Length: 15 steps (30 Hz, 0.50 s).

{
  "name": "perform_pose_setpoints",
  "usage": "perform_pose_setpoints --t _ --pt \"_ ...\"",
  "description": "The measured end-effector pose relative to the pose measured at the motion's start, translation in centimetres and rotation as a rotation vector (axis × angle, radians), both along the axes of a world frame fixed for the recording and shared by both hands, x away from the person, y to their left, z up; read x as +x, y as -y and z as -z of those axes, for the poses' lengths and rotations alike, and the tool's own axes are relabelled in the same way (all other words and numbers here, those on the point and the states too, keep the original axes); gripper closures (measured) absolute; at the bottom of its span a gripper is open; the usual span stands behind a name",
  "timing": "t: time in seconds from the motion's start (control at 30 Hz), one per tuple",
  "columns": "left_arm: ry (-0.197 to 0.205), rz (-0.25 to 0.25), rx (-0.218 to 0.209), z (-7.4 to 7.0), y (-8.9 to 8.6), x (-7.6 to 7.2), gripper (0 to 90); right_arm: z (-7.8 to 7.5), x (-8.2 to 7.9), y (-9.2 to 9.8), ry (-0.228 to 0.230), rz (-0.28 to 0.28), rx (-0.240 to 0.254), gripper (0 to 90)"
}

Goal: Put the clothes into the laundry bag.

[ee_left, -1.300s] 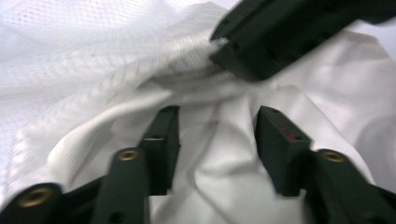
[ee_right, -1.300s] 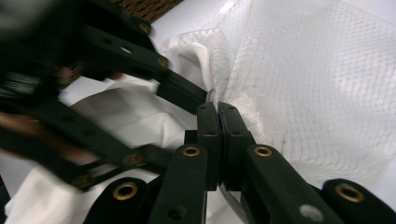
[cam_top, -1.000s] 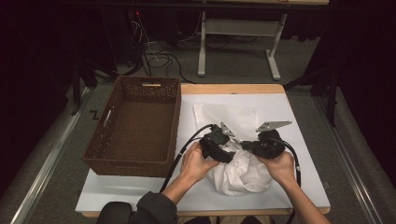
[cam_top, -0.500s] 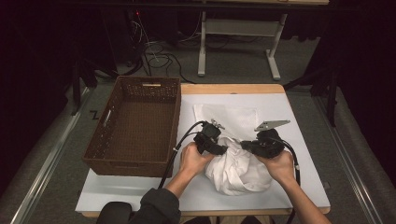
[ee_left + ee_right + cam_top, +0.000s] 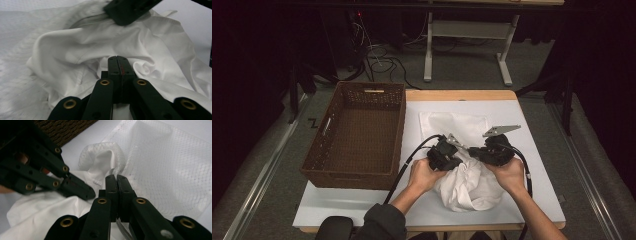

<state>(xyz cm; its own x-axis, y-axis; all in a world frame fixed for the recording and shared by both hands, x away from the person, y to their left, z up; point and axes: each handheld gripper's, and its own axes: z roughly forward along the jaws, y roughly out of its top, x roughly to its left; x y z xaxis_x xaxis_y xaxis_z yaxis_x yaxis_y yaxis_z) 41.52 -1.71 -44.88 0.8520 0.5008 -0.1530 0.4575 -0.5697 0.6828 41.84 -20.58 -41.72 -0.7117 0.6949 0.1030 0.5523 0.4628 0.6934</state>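
**A:** What has just been changed?

**B:** The jaws of the left claw (image 5: 117,60) have just been closing; they are now seen pressed together, and a fold of the white garment (image 5: 468,186) appears to be pinched at their tips, judging by the puckers drawn towards them. The right claw (image 5: 116,178) is clamped on the zip edge of the mesh bag (image 5: 162,165); a grey band is seen running between its jaws.

**A:** What is meant by that for the work?

**B:** Both cloths are probably secured now, so the garment can likely be fed into the bag's mouth, where part of it is already tucked.

**A:** Where are the things placed?

**B:** The garment is bunched to the right of the wicker basket (image 5: 357,135), near its front corner but apart from it; the bag is laid flat right of the basket, further back, with its mouth touching the garment.

**A:** And edges, and room?

**B:** Bare counter (image 5: 537,195) is left right of the basket on the garment's far side and along the front; the counter's front edge is near the forearms; the basket's wall is close beside the left hand.
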Motion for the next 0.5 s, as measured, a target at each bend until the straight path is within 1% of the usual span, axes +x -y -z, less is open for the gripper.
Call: perform_pose_setpoints --t 0.07,0.13,0.17,0.23,0.3,0.33,0.4,0.5 --pt "0.001 0.005 0.005 0.1 0.4 0.0 89.5 -0.1 0.0 -0.1 -0.001 0.0 0.005 90.0" --pt "0.008 -0.005 0.013 0.3 0.9 0.2 89.5 -0.1 -0.2 -0.2 -0.001 -0.009 0.01 90.0" --pt "0.013 -0.019 0.023 0.5 1.1 0.3 89.5 -0.2 -0.3 -0.3 -0.003 -0.016 0.008 90.0" --pt "0.03 -0.078 0.059 1.0 1.7 0.9 89.4 -0.2 -0.6 -0.5 -0.005 -0.035 0.008 90.0" --pt "0.032 -0.13 0.084 2.0 1.9 1.6 89.3 0.0 -0.9 -0.7 -0.005 -0.045 0.005 90.0" --pt "0.029 -0.139 0.087 2.1 1.8 1.8 88.7 0.1 -1.0 -0.7 -0.006 -0.054 -0.002 90.0" --pt "0.036 -0.146 0.075 2.0 1.6 1.7 85.5 0.3 -1.1 -0.6 -0.004 -0.049 -0.004 90.0" --pt "0.061 -0.138 0.085 1.0 0.8 0.9 73.8 0.5 -1.0 -0.1 -0.009 -0.032 0.002 90.0"
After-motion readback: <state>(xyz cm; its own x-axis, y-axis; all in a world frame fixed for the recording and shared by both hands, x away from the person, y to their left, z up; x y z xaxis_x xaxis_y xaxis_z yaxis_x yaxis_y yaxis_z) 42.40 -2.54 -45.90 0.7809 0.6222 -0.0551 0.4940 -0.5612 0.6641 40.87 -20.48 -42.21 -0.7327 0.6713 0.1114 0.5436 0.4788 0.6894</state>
